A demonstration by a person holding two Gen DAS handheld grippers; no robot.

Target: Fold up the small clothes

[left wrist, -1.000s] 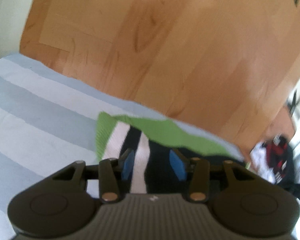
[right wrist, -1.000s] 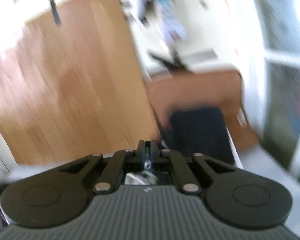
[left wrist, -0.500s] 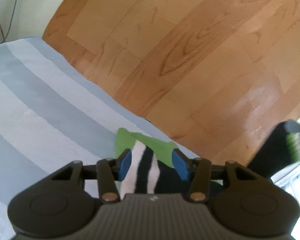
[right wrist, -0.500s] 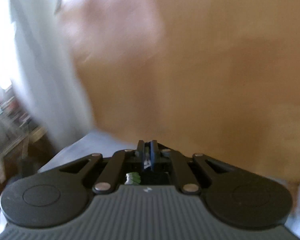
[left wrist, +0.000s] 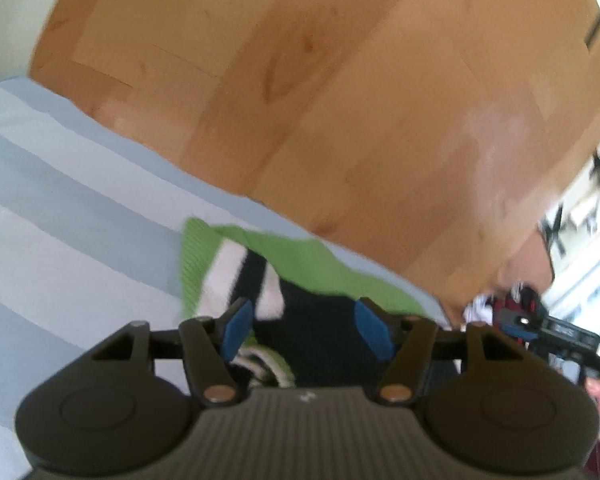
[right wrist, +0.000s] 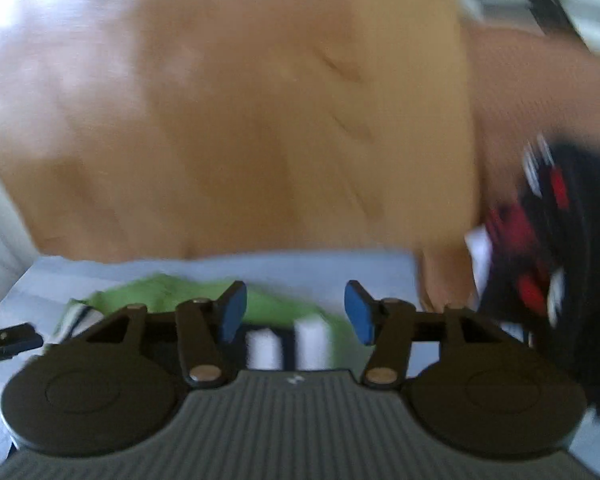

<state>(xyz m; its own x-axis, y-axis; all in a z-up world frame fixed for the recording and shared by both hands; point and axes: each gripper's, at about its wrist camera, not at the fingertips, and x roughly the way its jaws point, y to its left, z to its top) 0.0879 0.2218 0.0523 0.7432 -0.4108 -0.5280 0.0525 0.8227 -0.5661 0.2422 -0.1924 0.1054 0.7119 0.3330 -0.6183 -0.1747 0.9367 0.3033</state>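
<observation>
Opening your right gripper point(right wrist: 296, 312) has dropped the green striped sock point(left wrist: 292, 268) onto its mate, just beyond both sets of spread, empty fingers. Your left gripper point(left wrist: 306, 326) hovers above; the pair lies stacked, ready for folding

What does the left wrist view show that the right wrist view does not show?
Only the left wrist view shows the broad grey and white bands of the striped cover, and the sock's black part between the open left gripper jaws.

Only the right wrist view shows the open right gripper from behind, and close up, though blurred, the red, black and white pile of clothes.

Both show the green, white and black sock lying on the cover beside the wooden floor.
</observation>
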